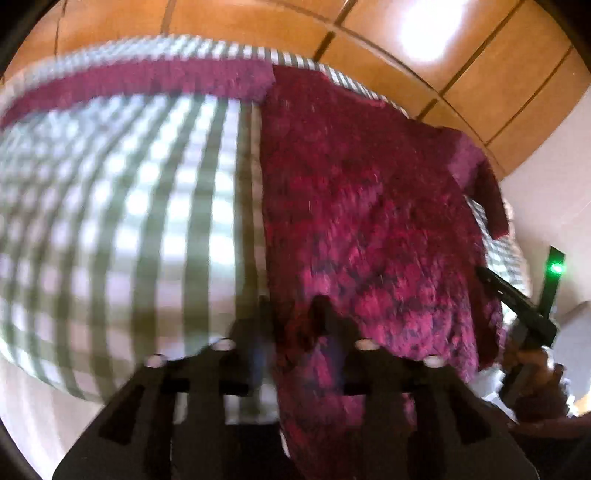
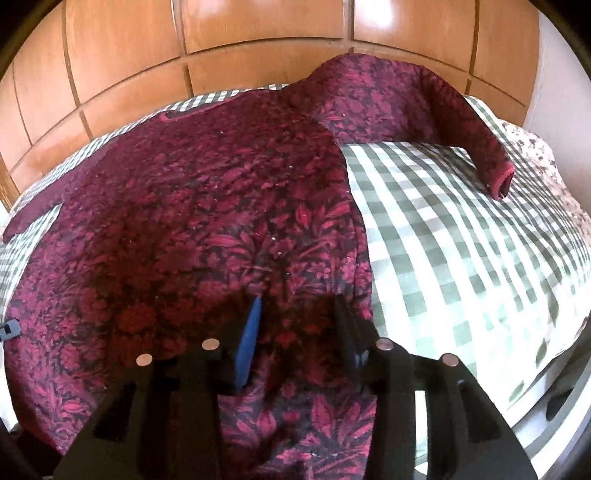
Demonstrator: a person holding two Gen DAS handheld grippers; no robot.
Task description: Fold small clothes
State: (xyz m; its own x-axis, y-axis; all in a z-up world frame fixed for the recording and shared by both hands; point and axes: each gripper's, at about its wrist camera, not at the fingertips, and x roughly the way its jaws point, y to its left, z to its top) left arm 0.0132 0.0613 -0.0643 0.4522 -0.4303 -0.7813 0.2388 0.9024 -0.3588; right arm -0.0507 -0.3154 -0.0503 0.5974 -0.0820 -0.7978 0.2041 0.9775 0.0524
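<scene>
Sweater, a maroon knit with a dark floral pattern, is lying spread flat on a bed covered by a green-and-white checked sheet. In the right wrist view, going from the left, one sleeve is stretching out toward the left edge of the bed, the body is filling the middle, and the other sleeve is bending down over the checks on the right, its cuff resting on the sheet. A floral pillow is sitting at the far right of the bed, apart from the cuff. Wooden panelling is running behind the bed.

The right gripper is pointing down at the hem area near the right side seam. Its jaws are standing partly open with sweater fabric lying between the blue pad and the dark finger; whether the pads are pressing the cloth I cannot tell.

In the left wrist view, which is blurred, bare checked sheet is taking up the left half, with the sweater's left sleeve crossing the top. The left gripper is sitting at the sweater's left edge near the hem, jaws partly apart with a fold of maroon fabric bunched between them, apparently pinched. At the far right, a hand is holding the other gripper, beside a green light.
</scene>
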